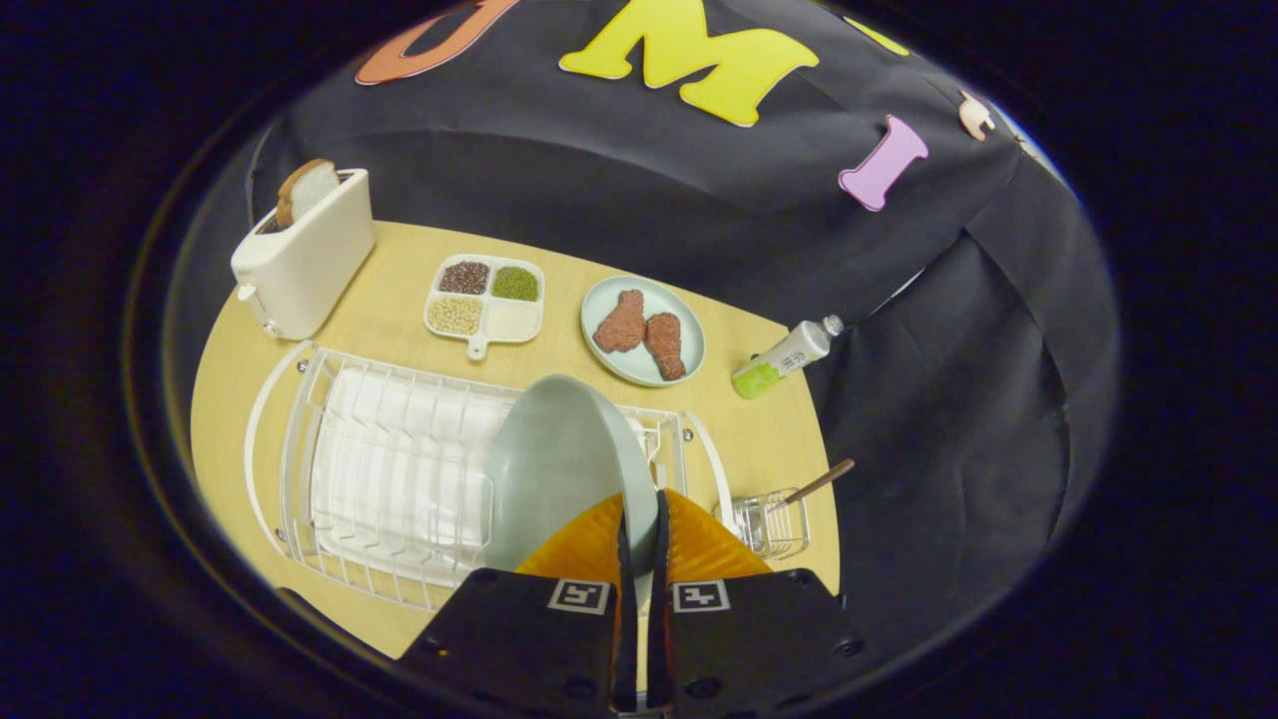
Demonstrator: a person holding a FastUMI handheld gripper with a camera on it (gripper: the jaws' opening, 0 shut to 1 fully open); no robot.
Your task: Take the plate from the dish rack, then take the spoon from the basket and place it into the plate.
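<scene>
The gripper (639, 519) had its jaws closed tight on the rim of the plate (559, 469), one finger on either face of it, so that the grey-green plate stood on edge between them and rose just ahead of the fingertips. The plate was over the right end of the white wire dish rack (399, 479); whether its lower edge touched the rack could not be told. The rack lay on the pale wooden worktop (399, 310) with a white drain tray under its wires.

Just to the right of the rack stood a small clear basket (774, 524), and the spoon (814, 486) leaned in it, its wooden handle pointing up and away to the right.

Beyond the rack, a white toaster (300, 260) with a slice of bread (305, 188) in its slot stood at the left. Next to it was a divided white dish (486, 300) holding grains and beans, then a pale round plate with two pieces of meat (644, 330), and near the worktop's right edge a small bottle (789, 357) lying on its side
</scene>
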